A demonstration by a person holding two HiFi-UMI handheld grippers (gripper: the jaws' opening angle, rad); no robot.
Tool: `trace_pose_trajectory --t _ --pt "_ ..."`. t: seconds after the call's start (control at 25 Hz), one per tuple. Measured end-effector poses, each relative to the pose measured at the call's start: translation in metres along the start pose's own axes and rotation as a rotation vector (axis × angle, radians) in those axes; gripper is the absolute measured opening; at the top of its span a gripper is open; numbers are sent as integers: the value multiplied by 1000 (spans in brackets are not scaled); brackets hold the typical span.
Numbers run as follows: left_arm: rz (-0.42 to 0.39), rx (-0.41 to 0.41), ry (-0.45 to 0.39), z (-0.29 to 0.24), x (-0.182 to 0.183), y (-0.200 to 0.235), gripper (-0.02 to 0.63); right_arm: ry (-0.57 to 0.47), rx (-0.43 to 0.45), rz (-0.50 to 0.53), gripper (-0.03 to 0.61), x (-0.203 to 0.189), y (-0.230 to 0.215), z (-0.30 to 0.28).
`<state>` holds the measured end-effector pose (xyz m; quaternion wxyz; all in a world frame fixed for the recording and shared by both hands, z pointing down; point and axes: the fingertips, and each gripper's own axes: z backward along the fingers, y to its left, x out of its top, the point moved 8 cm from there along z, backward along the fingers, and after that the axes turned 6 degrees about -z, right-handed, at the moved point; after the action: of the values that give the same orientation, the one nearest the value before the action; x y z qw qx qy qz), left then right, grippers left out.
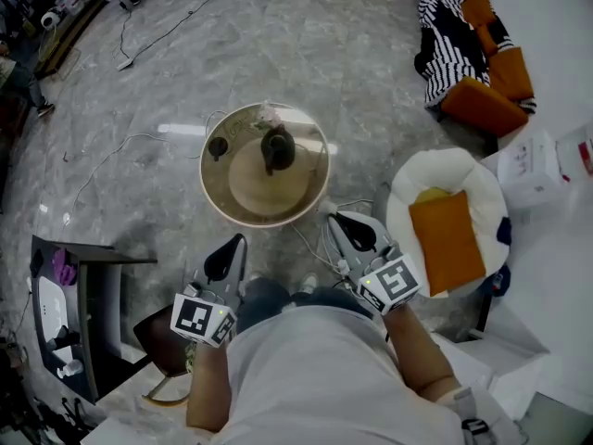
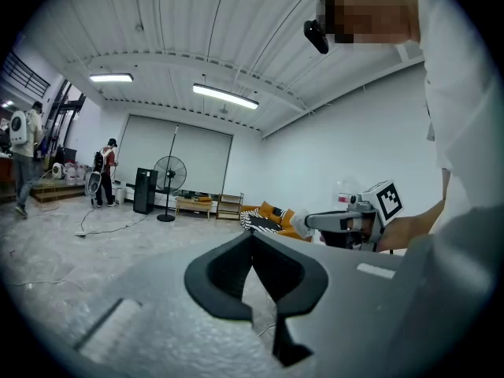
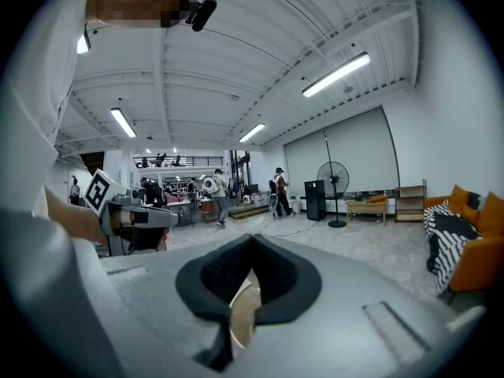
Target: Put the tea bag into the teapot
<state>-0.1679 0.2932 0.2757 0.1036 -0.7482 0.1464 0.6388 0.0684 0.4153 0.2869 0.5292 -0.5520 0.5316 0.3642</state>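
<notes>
Teapot (image 1: pixel 276 148) dark, upright at middle of round table (image 1: pixel 255 193). Small dark cup (image 1: pixel 219 146) left of it, apart. Pale crumpled bit (image 1: pixel 271 114) at table's far rim, possibly tea bag, too small to tell. Left gripper (image 1: pixel 238 244) and right gripper (image 1: pixel 334 219) near person's body, short of table, both nearly level, jaws together, nothing between.
</notes>
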Motion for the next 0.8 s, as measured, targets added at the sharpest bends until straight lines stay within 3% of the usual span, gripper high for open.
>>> trace_pose_trajectory --t 0.28,0.8 --pt "18 -17 23 -34 -5 38 6 39 -36 -41 3 2 -29 -40" --pt "63 -87 34 -67 -10 194 6 91 -133 -35 3 24 -23 -172"
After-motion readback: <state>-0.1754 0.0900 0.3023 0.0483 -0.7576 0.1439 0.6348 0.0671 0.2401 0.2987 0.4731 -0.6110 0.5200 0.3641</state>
